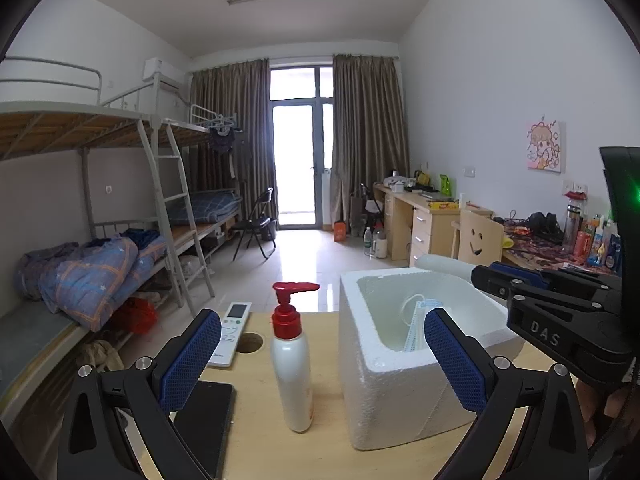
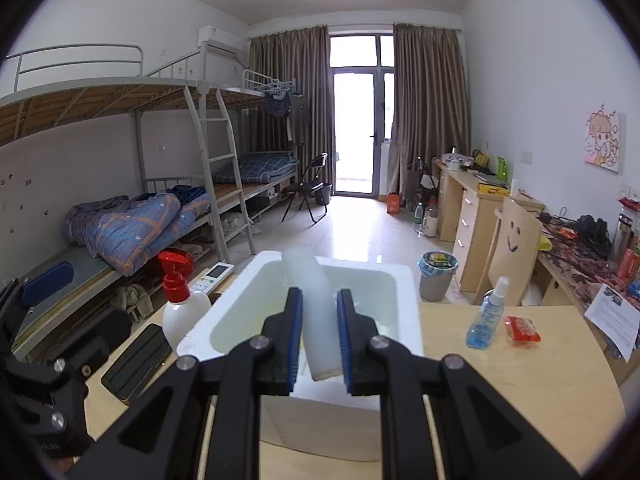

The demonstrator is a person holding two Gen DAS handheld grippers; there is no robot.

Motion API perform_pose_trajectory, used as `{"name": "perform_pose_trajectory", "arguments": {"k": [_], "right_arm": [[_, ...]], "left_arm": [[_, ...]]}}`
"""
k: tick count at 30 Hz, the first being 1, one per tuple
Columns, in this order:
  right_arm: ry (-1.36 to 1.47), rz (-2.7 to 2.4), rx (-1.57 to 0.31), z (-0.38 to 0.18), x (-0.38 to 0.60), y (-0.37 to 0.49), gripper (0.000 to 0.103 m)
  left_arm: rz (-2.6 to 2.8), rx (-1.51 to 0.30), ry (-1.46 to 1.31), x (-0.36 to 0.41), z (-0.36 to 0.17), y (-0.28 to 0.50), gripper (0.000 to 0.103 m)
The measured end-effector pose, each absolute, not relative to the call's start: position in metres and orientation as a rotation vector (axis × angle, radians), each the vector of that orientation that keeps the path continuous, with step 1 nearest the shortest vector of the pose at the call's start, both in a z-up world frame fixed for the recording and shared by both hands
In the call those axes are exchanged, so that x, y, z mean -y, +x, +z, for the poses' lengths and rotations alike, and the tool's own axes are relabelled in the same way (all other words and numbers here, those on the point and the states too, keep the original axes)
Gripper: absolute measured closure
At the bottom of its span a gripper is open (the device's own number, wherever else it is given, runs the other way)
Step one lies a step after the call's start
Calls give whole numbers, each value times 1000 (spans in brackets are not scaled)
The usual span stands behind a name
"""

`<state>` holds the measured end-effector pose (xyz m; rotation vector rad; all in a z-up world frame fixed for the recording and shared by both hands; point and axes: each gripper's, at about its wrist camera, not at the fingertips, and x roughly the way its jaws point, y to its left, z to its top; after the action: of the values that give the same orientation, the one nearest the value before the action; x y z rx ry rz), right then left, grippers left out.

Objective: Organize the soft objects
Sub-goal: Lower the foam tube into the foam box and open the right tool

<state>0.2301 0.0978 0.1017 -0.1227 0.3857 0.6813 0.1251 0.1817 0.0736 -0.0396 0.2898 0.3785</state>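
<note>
A white foam box (image 2: 394, 280) stands on the wooden table (image 2: 520, 380), with pale blue face masks (image 1: 416, 320) lying inside it. My right gripper (image 2: 318, 312) is shut on a soft white roll-like piece (image 2: 316, 320), which it holds tilted above the box opening. The left wrist view shows that same white piece (image 1: 442, 264) over the box's far right rim. My left gripper (image 1: 320, 360) is open just in front of the box. A white pump bottle (image 1: 292, 372) with a red top stands upright between its blue pads, untouched.
A white remote (image 1: 234, 332) and a black phone (image 1: 204, 420) lie left of the pump bottle. A blue spray bottle (image 2: 486, 320) and a red packet (image 2: 522, 328) sit to the right of the box. Bunk beds, desks and a chair fill the room behind.
</note>
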Motion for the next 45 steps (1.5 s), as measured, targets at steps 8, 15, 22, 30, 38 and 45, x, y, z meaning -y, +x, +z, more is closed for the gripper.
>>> {"name": "perform_pose_trajectory", "arguments": {"k": [8, 15, 22, 30, 38, 45], "right_arm": [[-139, 690, -396, 98, -112, 233, 84], [-126, 690, -405, 93, -115, 243, 70], [-90, 679, -367, 98, -105, 243, 25], [-98, 673, -341, 104, -98, 234, 21], [-139, 654, -291, 110, -82, 210, 0], [-137, 645, -258, 121, -55, 187, 0]], "left_arm": [[384, -297, -50, -186, 69, 127, 1], [373, -308, -51, -186, 67, 129, 1], [381, -312, -49, -185, 68, 131, 1], [387, -310, -50, -181, 69, 127, 1], [383, -298, -71, -175, 72, 115, 1], [364, -270, -105, -158, 82, 94, 1]]}}
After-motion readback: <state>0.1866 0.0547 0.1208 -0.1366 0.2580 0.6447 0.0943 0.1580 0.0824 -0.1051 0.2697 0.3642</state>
